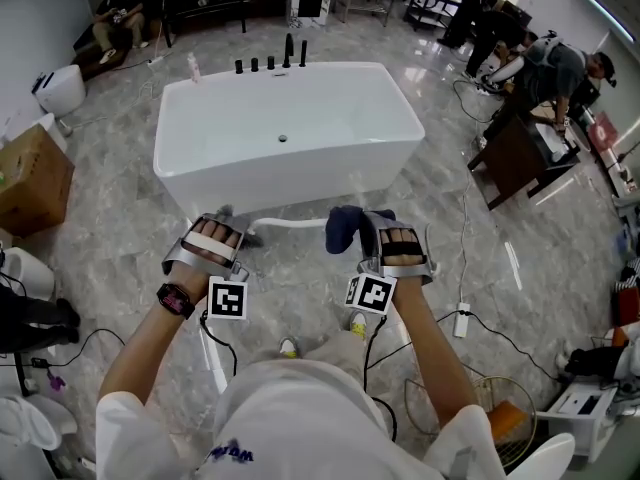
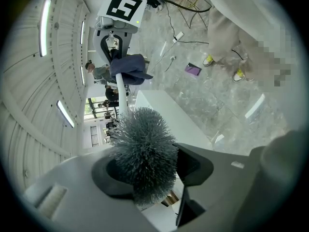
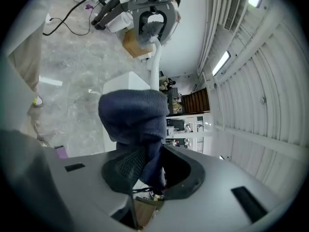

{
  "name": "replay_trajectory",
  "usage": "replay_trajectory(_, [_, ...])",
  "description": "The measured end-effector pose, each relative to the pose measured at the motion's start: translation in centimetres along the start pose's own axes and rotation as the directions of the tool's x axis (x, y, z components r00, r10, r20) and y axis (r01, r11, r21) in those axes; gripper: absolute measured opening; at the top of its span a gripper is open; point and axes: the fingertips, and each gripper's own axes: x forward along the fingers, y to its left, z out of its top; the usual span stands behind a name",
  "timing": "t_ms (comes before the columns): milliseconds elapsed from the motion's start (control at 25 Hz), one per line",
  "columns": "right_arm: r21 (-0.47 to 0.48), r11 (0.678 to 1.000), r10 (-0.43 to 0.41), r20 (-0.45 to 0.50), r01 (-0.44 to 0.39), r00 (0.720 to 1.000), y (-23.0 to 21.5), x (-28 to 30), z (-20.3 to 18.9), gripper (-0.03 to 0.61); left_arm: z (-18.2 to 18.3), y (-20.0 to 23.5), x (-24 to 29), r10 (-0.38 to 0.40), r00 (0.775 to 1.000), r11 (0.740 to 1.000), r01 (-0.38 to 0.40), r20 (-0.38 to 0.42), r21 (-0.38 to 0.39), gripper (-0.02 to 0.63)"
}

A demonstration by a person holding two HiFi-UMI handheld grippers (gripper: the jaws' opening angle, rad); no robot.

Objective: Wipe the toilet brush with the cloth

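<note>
The toilet brush (image 1: 288, 224) hangs level in the air over the grey floor, just this side of the white bathtub (image 1: 300, 173). At its left end, the round head of dense grey bristles (image 2: 142, 149) is clamped between the fingers of the left gripper (image 1: 228, 226). From there its slim white handle (image 3: 155, 64) runs right into a dark blue cloth (image 1: 345, 228) bunched around it. The fingers of the right gripper (image 1: 368, 232) are pinched on that cloth.

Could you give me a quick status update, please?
Left tool shut on toilet brush bristles. Right tool shut on cloth, draped over handle. Bathtub ahead, untouched.
</note>
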Motion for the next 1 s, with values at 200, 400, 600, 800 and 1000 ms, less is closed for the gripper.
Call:
replay_trajectory(200, [0.007, 1.0, -0.008, -0.007, 0.009, 1.0, -0.3, -0.4, -1.3, 0.095, -0.1, 0.1, -0.3, 0.007, 1.0, 1.0, -0.007, 0.01, 0.0, 0.233])
replay_trajectory(400, [0.018, 1.0, -0.01, -0.038, 0.011, 0.999, -0.5, -0.3, -2.9, 0.095, -0.1, 0.3, -0.4, 0.012, 1.0, 1.0, -0.012, 0.013, 0.008, 0.233])
replay_trajectory(600, [0.042, 0.999, -0.003, -0.07, 0.006, 0.998, -0.7, 0.3, -5.2, 0.107, -0.1, 0.7, -0.5, 0.017, 1.0, 1.0, -0.017, 0.017, 0.009, 0.233])
replay_trajectory(800, [0.002, 1.0, 0.023, -0.036, -0.023, 0.999, 0.3, 0.4, -2.7, 0.16, 0.8, 0.8, -0.7, 0.032, 0.999, 0.999, -0.032, 0.042, 0.008, 0.233])
replay_trajectory(1000, [0.004, 1.0, 0.028, -0.016, -0.028, 0.999, -0.4, -0.1, 0.1, 0.123, 1.4, 1.5, -0.7, 0.04, 0.998, 0.999, -0.041, 0.049, 0.014, 0.235])
